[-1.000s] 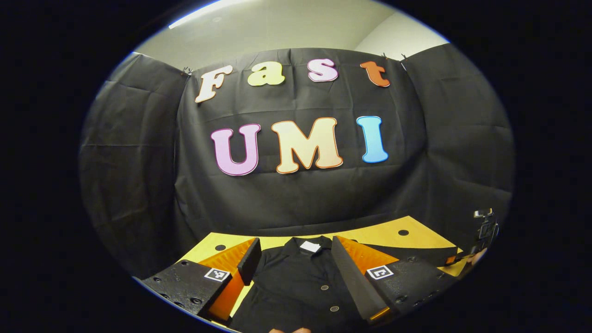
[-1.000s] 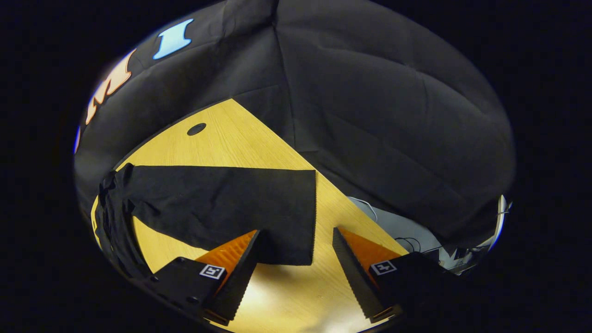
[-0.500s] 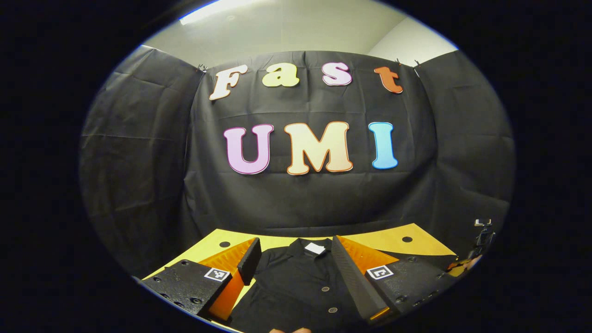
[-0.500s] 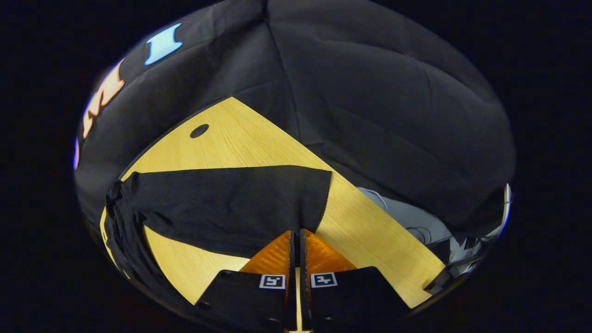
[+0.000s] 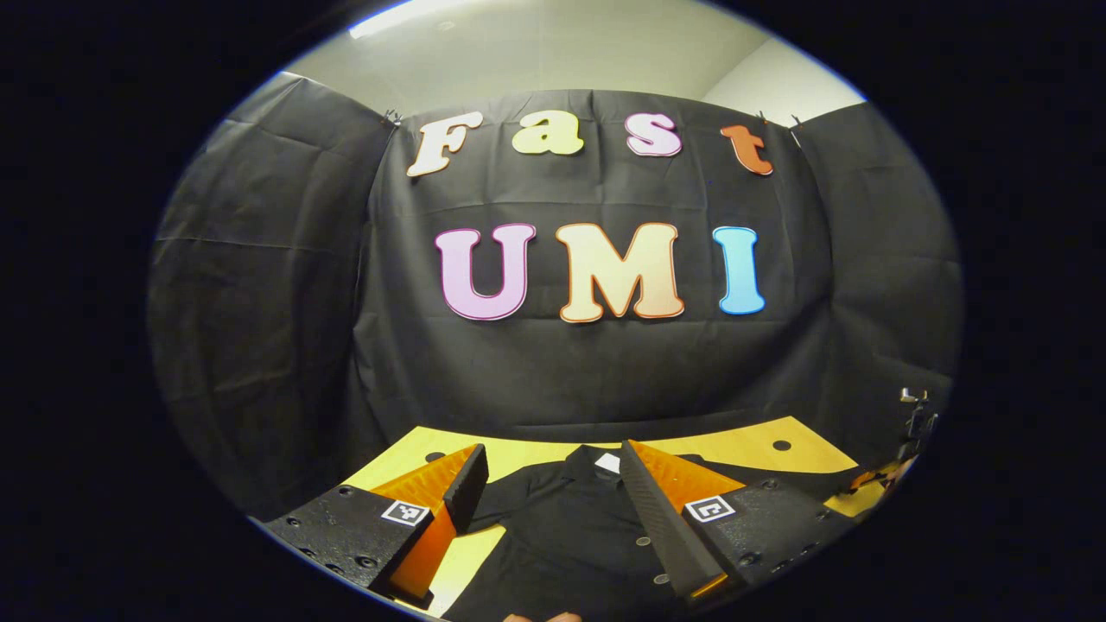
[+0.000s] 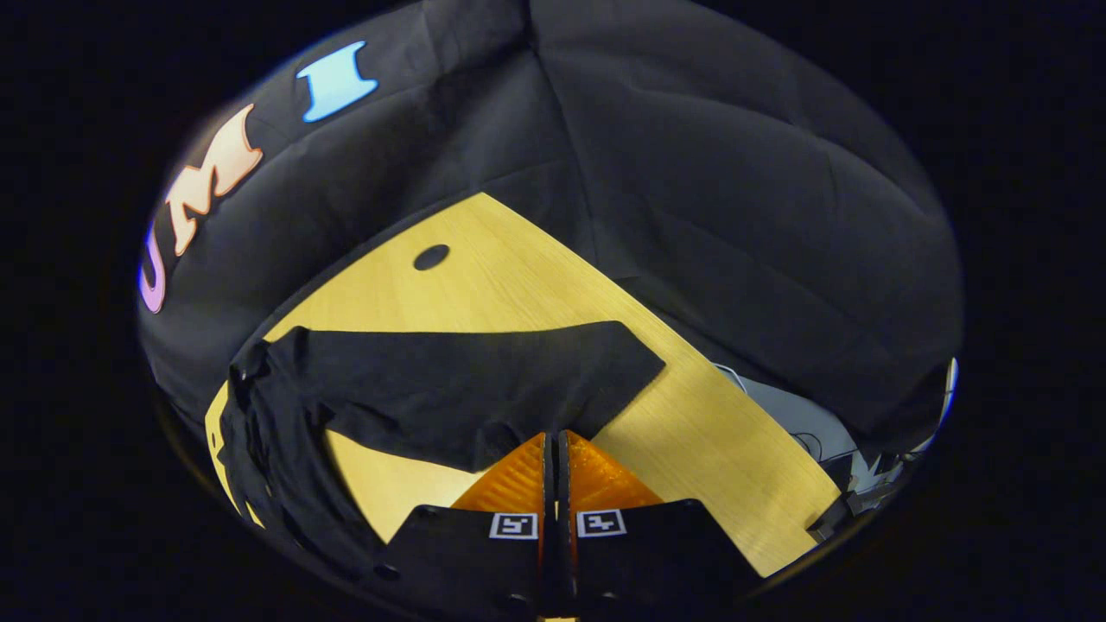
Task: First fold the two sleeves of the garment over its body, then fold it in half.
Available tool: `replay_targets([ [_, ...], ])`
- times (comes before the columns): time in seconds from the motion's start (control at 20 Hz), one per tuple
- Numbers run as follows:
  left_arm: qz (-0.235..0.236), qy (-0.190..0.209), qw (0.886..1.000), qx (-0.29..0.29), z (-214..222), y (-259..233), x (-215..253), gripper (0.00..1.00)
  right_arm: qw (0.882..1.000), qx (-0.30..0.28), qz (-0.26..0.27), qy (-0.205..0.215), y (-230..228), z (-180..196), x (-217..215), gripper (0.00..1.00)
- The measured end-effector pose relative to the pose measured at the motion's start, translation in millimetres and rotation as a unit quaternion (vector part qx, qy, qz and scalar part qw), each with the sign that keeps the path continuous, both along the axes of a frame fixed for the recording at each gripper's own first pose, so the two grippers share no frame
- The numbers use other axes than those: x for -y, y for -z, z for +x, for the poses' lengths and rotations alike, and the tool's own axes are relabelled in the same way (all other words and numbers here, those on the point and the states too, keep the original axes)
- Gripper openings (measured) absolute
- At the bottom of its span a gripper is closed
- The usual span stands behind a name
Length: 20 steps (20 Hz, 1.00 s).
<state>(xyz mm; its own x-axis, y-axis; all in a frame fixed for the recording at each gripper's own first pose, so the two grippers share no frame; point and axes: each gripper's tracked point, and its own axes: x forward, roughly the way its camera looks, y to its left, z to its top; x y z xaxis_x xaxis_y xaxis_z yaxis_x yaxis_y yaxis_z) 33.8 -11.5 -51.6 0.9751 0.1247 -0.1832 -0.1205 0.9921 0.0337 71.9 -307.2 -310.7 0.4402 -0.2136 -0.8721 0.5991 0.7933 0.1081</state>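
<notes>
Right gripper (image 6: pixel 553 445) jaws closed on sleeve (image 6: pixel 467 389) edge; left gripper (image 5: pixel 553 484) jaws open above black shirt (image 5: pixel 579 527) on desk (image 6: pixel 518 285).

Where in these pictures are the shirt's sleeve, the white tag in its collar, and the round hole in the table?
sleeve (image 6: pixel 449 380), right gripper view, middle of the flat black cloth.
white tag (image 5: pixel 608 463), left gripper view, centre of the tag at the collar.
round hole (image 6: pixel 430 257), right gripper view, dark centre of the hole in the tabletop.

Both tongs (image 5: pixel 544 484) (image 6: pixel 553 445) have ridged orange fingers on black screw-studded bodies bearing square black-and-white markers.
</notes>
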Motion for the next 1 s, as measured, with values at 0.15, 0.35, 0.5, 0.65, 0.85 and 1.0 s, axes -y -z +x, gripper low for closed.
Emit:
replay_targets([
  [0.15,-0.007,-0.009,1.0,0.0,0,3,-23,0.92,0.999,0.026,-0.006,-0.044,-31,30,-29,0.02],
  [0.35,-0.015,-0.025,1.0,-0.003,-1,9,-55,0.92,0.991,0.06,-0.005,-0.123,-71,81,-97,0.02],
  [0.5,-0.019,-0.039,0.999,-0.004,-6,12,-82,0.95,0.98,0.077,0.014,-0.18,-88,110,-160,0.02],
  [0.65,-0.02,-0.05,0.998,-0.013,-13,20,-105,0.91,0.967,0.075,0.016,-0.242,-86,132,-222,0.02],
  [0.85,-0.025,-0.066,0.997,-0.026,-24,33,-141,0.95,0.951,0.075,0.047,-0.297,-84,141,-310,0.02],
  [1.0,-0.029,-0.083,0.996,-0.031,-30,42,-169,0.92,0.939,0.073,0.072,-0.329,-77,147,-368,0.02],
])
